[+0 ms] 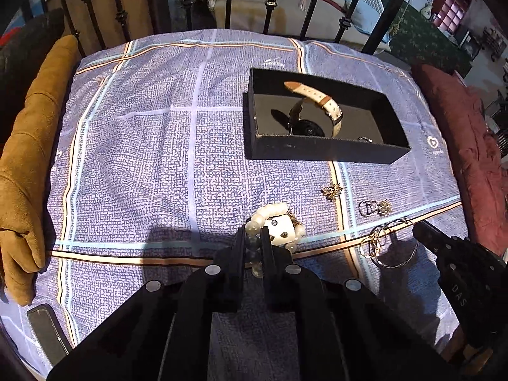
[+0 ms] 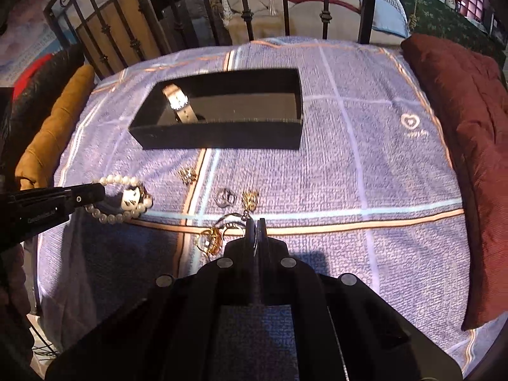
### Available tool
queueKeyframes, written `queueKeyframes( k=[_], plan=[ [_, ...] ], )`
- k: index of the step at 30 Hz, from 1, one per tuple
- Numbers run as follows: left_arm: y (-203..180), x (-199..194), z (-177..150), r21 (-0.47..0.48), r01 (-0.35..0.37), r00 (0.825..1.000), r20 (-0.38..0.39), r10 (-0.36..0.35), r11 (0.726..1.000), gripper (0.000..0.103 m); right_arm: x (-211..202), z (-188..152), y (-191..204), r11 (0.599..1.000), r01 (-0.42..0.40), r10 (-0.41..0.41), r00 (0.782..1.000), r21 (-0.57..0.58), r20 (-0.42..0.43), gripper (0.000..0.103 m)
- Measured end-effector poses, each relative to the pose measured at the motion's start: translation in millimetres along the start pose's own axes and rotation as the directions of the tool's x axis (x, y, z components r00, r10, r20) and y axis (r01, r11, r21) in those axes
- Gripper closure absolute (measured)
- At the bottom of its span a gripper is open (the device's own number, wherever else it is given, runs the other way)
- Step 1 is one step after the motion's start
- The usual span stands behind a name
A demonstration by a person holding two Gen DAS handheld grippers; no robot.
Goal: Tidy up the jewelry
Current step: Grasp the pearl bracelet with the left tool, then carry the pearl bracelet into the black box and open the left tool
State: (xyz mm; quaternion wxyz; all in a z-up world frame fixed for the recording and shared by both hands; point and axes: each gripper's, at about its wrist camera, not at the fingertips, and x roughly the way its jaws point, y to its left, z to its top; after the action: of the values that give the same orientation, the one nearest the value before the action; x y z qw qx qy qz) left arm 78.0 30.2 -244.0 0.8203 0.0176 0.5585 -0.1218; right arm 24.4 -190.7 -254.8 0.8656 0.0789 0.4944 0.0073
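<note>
A black open box (image 1: 320, 152) (image 2: 222, 135) sits on the blue checked cloth and holds a white-strapped watch (image 1: 320, 98) (image 2: 179, 103). My left gripper (image 1: 254, 235) (image 2: 95, 195) is shut on a white pearl bracelet (image 1: 273, 212) (image 2: 123, 198) that rests on the cloth. My right gripper (image 2: 255, 223) (image 1: 422, 227) is shut on a thin silver hoop (image 1: 390, 247) (image 2: 231, 222) beside a gold ring cluster (image 2: 211, 241). A small silver ring (image 1: 366, 206) (image 2: 225, 197) and gold earrings (image 1: 331, 190) (image 2: 250, 198) (image 2: 187, 174) lie loose between the grippers and the box.
A mustard cushion (image 1: 28, 146) (image 2: 50, 130) lies along the left edge, a maroon cushion (image 1: 466, 146) (image 2: 470, 146) along the right. A black iron railing (image 1: 270, 3) (image 2: 247, 16) stands behind the cloth. A dark flat object (image 1: 47, 330) lies at the near left corner.
</note>
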Motion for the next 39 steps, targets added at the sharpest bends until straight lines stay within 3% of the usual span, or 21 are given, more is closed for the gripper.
queueKeyframes(
  k=[7, 17, 27, 39],
  plan=[
    [-21, -32, 18, 0.004, 0.071, 0.997, 0.044, -0.071, 0.997, 0.094, -27, 20, 1, 1.000, -0.016, 0.016, 0.998, -0.008, 0.060, 0.100],
    [-41, -44, 36, 0.034, 0.134, 0.987, 0.084, -0.136, 0.990, 0.094, -48, 36, 10, 0.999, -0.021, 0.024, 0.993, -0.033, 0.115, 0.100],
    [-53, -38, 56, 0.071, 0.113, 0.988, 0.100, -0.120, 0.991, 0.094, -43, 55, 13, 0.999, -0.024, 0.029, 0.987, -0.031, 0.156, 0.100],
    [-63, -21, 112, 0.088, 0.074, 0.980, 0.178, -0.089, 0.993, 0.094, -27, 104, 12, 0.998, 0.026, -0.013, 0.973, -0.054, 0.230, 0.100]
  ],
)
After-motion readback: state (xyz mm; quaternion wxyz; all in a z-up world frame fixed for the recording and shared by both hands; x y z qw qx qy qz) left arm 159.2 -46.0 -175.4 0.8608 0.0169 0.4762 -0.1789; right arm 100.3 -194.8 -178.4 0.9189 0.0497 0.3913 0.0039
